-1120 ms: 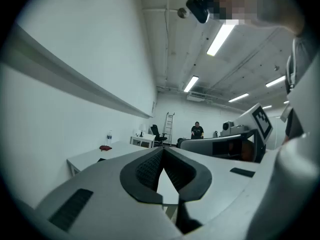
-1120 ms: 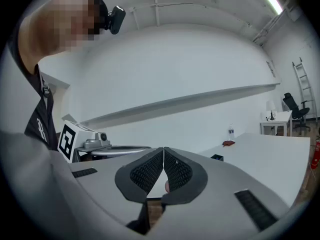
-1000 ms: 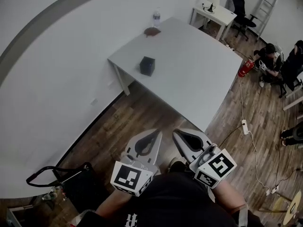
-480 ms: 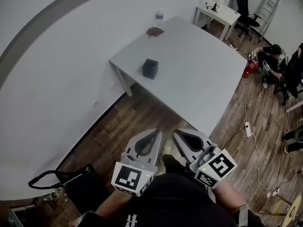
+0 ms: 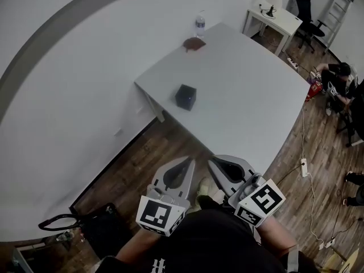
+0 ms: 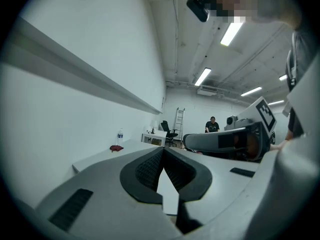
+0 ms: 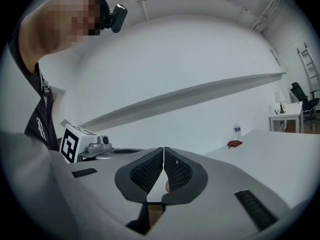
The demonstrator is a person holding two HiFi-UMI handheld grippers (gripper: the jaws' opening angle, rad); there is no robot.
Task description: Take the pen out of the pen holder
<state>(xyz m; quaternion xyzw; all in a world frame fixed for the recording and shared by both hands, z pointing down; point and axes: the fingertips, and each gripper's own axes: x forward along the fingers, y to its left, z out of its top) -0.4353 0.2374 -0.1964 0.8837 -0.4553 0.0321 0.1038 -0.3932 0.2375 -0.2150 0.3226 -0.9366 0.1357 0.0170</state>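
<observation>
two tools sit low at the torso, side by side above the wood floor (image 5: 142,158): left tool (image 5: 183,162) and right tool (image 5: 217,161), each with jaws pressed together on nothing. ahead, well apart from both, the black pen holder (image 5: 186,97) stands on the white surface (image 5: 244,90) near its left corner; the pen is too small to make out. beyond it, a red object (image 5: 194,44) and a water bottle (image 5: 199,23) sit at the far edge.
</observation>
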